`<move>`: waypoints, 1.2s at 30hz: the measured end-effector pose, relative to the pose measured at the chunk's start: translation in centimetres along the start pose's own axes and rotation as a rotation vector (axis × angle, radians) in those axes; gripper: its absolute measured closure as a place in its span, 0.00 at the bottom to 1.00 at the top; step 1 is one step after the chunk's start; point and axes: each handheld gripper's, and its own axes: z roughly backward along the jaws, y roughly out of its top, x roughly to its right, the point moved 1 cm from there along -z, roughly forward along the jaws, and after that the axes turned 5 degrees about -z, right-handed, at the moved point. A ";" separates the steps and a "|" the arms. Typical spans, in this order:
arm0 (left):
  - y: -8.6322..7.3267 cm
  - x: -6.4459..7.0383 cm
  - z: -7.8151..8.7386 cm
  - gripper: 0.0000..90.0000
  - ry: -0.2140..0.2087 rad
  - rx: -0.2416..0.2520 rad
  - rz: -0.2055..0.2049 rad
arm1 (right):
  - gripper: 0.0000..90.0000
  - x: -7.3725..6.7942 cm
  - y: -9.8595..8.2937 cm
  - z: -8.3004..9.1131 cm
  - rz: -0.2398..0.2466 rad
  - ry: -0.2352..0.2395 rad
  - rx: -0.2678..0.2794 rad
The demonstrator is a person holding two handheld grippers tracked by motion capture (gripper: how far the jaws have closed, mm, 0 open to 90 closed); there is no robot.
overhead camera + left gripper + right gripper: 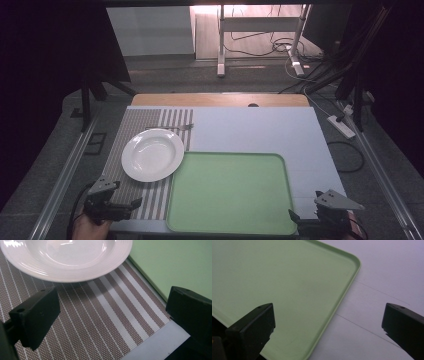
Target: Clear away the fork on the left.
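A white plate point(152, 154) rests on a striped brown placemat point(132, 131) at the table's left, with a fork point(181, 128) lying just behind it. To the plate's right lies a green tray point(230, 192). My left gripper point(119, 208) hovers at the near left corner over the placemat point(105, 322), open, with the plate point(67, 257) ahead of its jaws. My right gripper point(306, 222) is open at the near right, its jaws straddling the tray's right edge point(337, 310).
A pale blue sheet point(260, 130) covers the table, with a wooden edge point(220, 99) at the back. Cables, a power strip point(341, 126) and a desk frame point(260, 30) are on the floor beyond. Metal rails point(62, 180) run along both sides.
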 end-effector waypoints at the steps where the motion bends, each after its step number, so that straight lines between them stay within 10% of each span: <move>1: 0.0 0.0 0.0 0.00 -0.006 -0.003 0.002 | 0.00 0.0 0.0 0.0 0.002 0.001 -0.002; 13: 0.4 0.0 -0.4 0.00 -0.078 -0.030 0.020 | 0.00 0.0 0.0 -0.1 0.005 0.005 -0.008; 36: 2.5 -2.1 -2.7 0.00 -0.078 -0.034 0.010 | 0.00 0.0 0.0 -0.1 0.001 0.009 -0.004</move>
